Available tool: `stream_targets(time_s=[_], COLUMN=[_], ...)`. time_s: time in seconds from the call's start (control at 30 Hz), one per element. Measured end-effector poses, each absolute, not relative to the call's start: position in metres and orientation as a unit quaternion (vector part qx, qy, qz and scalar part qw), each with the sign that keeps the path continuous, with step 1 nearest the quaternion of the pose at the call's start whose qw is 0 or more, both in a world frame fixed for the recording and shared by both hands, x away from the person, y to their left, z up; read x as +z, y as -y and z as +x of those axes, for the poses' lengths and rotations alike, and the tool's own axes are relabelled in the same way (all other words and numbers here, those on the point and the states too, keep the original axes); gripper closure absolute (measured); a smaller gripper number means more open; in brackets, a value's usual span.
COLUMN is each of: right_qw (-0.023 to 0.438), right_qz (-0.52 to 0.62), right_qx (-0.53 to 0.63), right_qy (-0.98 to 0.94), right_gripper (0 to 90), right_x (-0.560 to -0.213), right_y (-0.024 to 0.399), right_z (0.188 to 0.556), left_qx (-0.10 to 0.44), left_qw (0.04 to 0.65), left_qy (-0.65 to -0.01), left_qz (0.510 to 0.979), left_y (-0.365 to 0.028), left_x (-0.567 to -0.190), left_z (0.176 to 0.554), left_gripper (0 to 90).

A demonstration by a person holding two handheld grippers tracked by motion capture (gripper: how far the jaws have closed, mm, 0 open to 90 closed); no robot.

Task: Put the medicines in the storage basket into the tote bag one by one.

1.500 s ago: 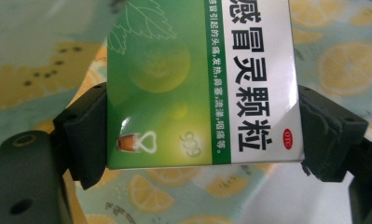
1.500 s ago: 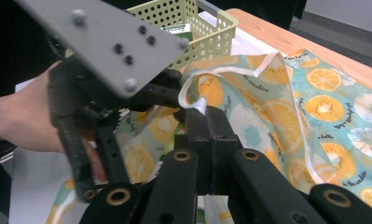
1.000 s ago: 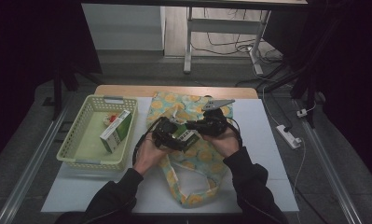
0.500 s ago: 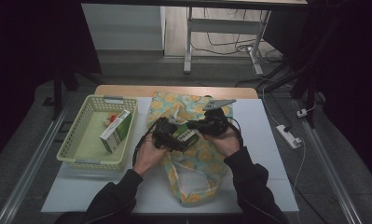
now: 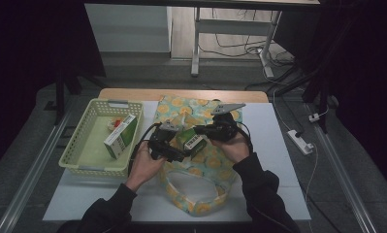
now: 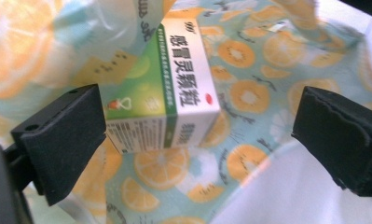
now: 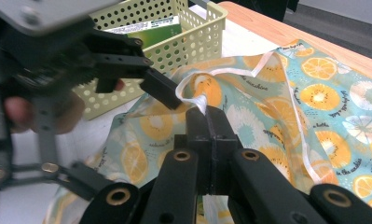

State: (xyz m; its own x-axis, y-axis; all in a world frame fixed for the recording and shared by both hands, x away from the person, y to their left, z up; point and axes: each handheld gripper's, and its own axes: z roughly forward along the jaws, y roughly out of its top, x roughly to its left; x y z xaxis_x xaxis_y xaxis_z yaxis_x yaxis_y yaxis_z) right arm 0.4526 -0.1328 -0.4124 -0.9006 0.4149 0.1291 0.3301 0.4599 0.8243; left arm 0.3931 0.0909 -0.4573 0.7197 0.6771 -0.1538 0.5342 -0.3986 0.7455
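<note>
Near edge of the tabletop (image 5: 278, 194): the person's two sleeved forearms come in from below, one gripper in each hand.

Fruit-print bag (image 5: 201, 194) lies on the tabletop between the hands, its open mouth toward the person, orange-slice pattern on pale blue.

Left gripper (image 5: 179, 153) over the bag's middle. Its jaws have just been opening and now stand wide apart, pads clear of everything. Between them, in the left gripper view, a green-and-white medicine box (image 6: 174, 88) sits tilted against the bag fabric; neither pad presses on it.

Right gripper (image 7: 207, 119), just beside the left one, is clamped tight on the bag's white strap (image 7: 195, 100), pinching it at the bag's rim with the fabric drawn up.

Farther left: a pale green perforated basket (image 5: 79, 155) on the tabletop, with a second green-and-white box (image 5: 120, 136) leaning inside it.
</note>
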Motion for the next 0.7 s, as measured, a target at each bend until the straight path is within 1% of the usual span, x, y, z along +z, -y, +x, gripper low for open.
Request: stream_targets(time_s=[0.23, 0.4, 0.7], right_qw=[0.041, 0.04, 0.04], right_qz=[0.218, 0.217, 0.216], right_qx=[0.47, 0.47, 0.471], right_qy=[-0.854, -0.855, -0.854], right_gripper=[90.0, 90.0, 90.0], right_x=[-0.413, -0.413, -0.413], right_y=[0.132, 0.132, 0.132], right_z=[0.453, 0.452, 0.452], left_qx=[0.062, 0.069, 0.073], left_qw=[0.442, 0.435, 0.437], left_qy=[-0.363, -0.361, -0.375], left_qz=[0.818, 0.822, 0.814], left_y=[-0.111, -0.121, -0.146], left_x=[-0.457, -0.455, -0.454], left_z=[0.383, 0.375, 0.365], left_gripper=[0.0, 0.0, 0.0])
